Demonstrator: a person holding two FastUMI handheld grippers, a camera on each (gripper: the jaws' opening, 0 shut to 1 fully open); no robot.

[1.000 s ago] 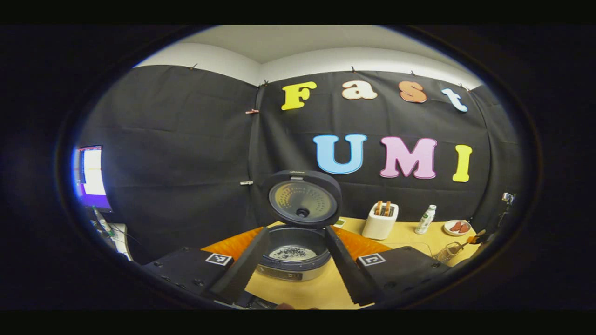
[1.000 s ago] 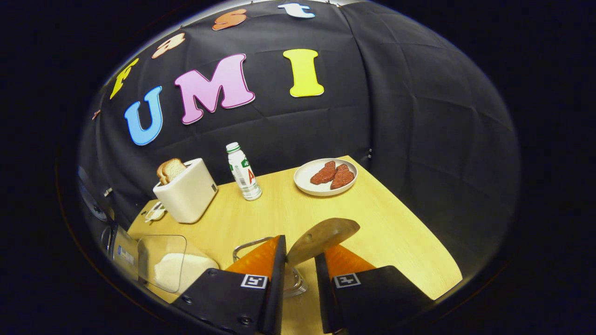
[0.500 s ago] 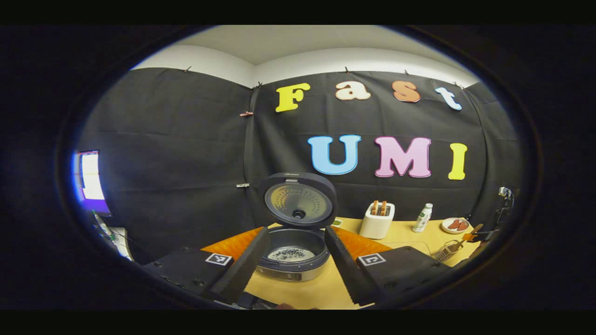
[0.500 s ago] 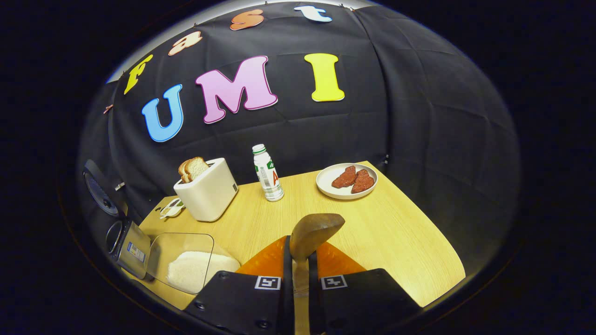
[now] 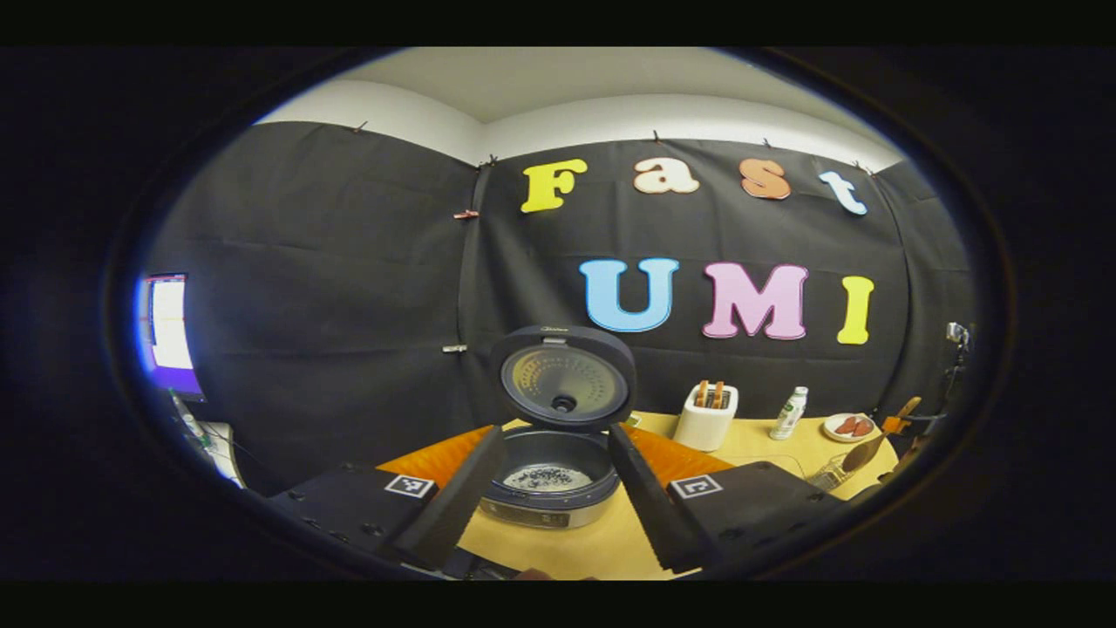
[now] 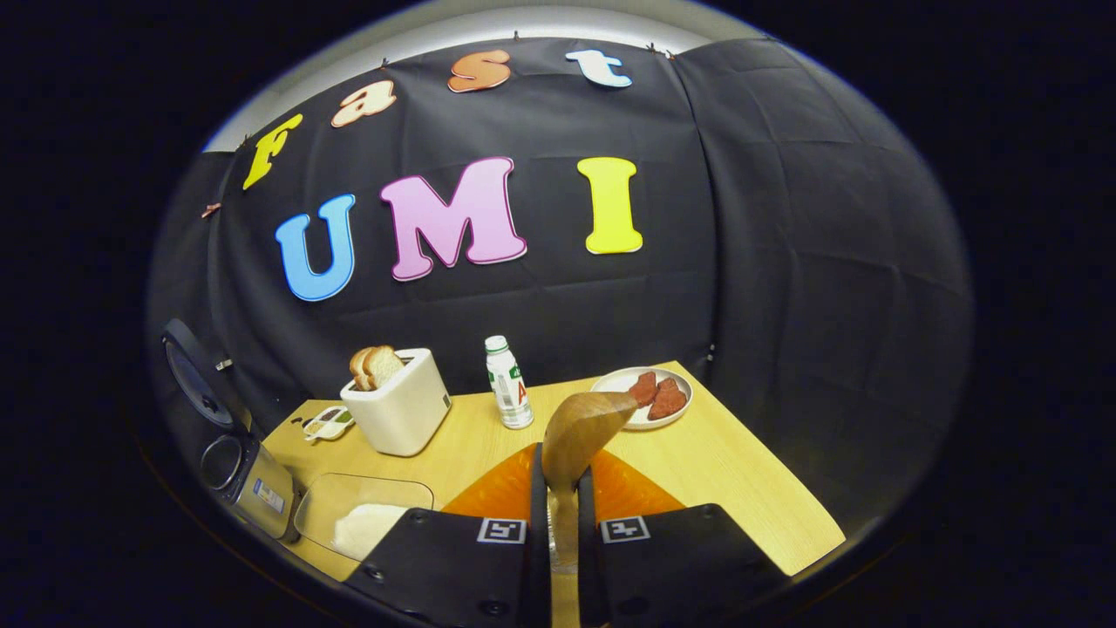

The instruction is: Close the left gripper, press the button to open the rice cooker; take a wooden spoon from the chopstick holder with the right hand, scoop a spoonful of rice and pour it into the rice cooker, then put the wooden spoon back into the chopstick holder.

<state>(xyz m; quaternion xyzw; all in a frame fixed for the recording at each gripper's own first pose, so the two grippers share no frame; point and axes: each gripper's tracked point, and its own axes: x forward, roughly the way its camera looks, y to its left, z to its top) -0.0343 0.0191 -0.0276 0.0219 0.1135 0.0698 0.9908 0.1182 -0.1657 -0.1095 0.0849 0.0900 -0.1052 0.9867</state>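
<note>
Right gripper view: right gripper point(image 6: 558, 497) clenched on the brown wooden spoon point(image 6: 582, 432); keep its bowl level, dip into the clear rice container point(image 6: 366, 519). Left gripper point(image 5: 549, 501) gapes.

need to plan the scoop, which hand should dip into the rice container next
Right. The right gripper is already shut on the wooden spoon, with the rice container just beside it.

rice cooker point(image 5: 549, 488): dark round body with a silvery front band, low centre of the left gripper view, on the table; at the left edge of the right gripper view point(image 6: 253, 488).
lid point(image 5: 565, 379): swung open, upright, pale perforated inner face forward.
pot contents: pale layer with dark specks.
wooden spoon point(image 6: 580, 436): brown, bowl up, centre-bottom of the right gripper view, handle pinched in the right claw point(image 6: 558, 488).
rice point(image 6: 366, 528): white heap in a clear container, lower left.
</note>
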